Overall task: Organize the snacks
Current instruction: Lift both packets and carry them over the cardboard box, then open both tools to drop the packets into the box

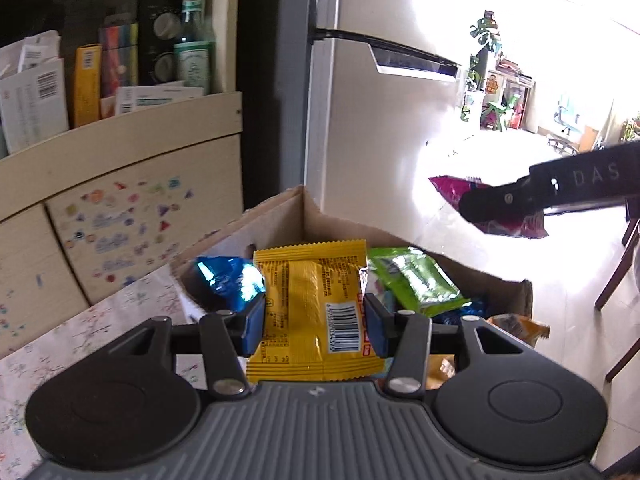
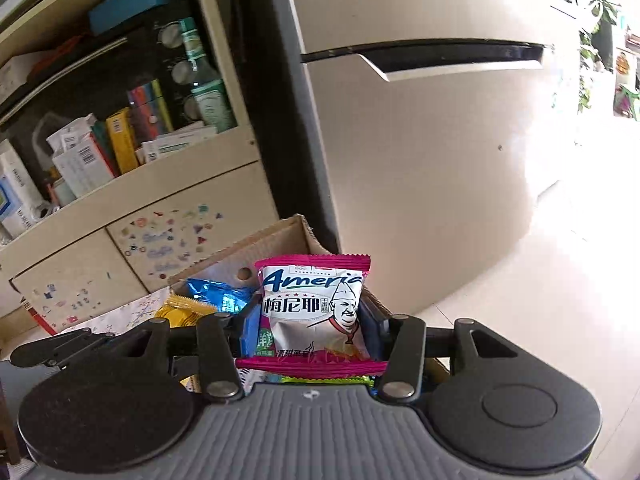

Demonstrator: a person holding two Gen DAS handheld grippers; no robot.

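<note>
My left gripper (image 1: 314, 322) is shut on a yellow snack packet (image 1: 308, 280), barcode side up, held just above an open cardboard box (image 1: 280, 212). A blue foil packet (image 1: 228, 280) and a green packet (image 1: 416, 280) lie inside the box. At the right of the left wrist view, my right gripper (image 1: 500, 204) hangs in the air with a magenta packet (image 1: 452, 190). In the right wrist view my right gripper (image 2: 310, 330) is shut on that magenta-and-white packet (image 2: 316, 304), in front of the cardboard box (image 2: 280, 236). The yellow packet (image 2: 180, 312) and the blue packet (image 2: 218, 294) show at its left.
The box stands on a floral tablecloth (image 1: 80, 340). Behind it is a cream cabinet (image 1: 120, 184) with stickers, its shelf crowded with boxes and a bottle (image 1: 194, 40). A pale fridge (image 1: 380, 120) stands at right. Dark chair legs (image 1: 618, 276) stand on the bright floor.
</note>
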